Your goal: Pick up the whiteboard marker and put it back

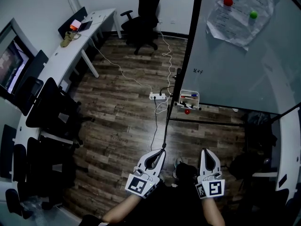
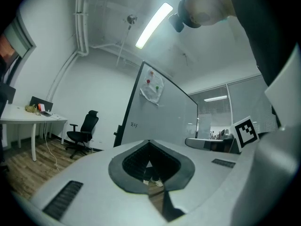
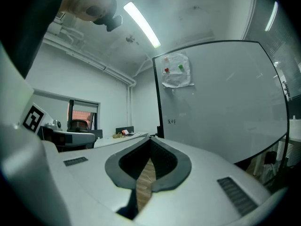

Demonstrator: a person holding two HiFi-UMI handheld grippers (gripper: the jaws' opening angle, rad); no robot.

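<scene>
A white wire basket (image 1: 189, 98) hangs at the whiteboard's (image 1: 235, 69) lower left corner. Whiteboard markers (image 1: 188, 96) lie in it, one with a red end and one with a blue end. A dark marker (image 1: 186, 106) rests on the ledge just below, beside a red magnet (image 1: 187, 111). My left gripper (image 1: 162, 150) and right gripper (image 1: 204, 150) are held low and near my body, well short of the basket. Both are shut with nothing between the jaws, as the left gripper (image 2: 149, 142) and right gripper (image 3: 150, 138) views show. Each of those views faces the whiteboard (image 2: 160, 119) (image 3: 221, 107) from a distance.
A power strip (image 1: 159, 96) and white cables (image 1: 165, 55) lie on the wooden floor in front of the board. A black office chair (image 1: 143, 18) stands at the back. A long white desk (image 1: 70, 46) and dark chairs (image 1: 47, 107) line the left side. Papers with magnets (image 1: 240, 11) hang on the board.
</scene>
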